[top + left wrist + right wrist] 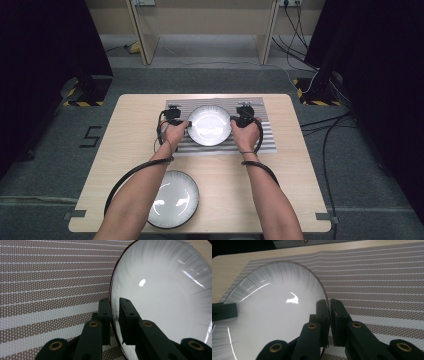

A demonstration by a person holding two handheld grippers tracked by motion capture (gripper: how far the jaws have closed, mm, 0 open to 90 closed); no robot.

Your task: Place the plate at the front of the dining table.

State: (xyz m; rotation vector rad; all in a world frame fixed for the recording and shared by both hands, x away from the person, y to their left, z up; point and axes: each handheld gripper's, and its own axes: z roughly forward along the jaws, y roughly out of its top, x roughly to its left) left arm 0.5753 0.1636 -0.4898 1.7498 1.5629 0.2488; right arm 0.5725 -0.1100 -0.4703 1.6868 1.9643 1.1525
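Two black two-jaw grippers pinch one round white glazed plate [209, 125] at frame centre on the striped woven placemat [260, 142]; left gripper [114, 315] clamps its left rim, jaws narrowly parted; right gripper [329, 315] clamps its right rim, nearly closed.

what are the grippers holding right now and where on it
Both hold the plate on the striped mat by its rim: the left gripper on its left edge, the right gripper on its right edge.
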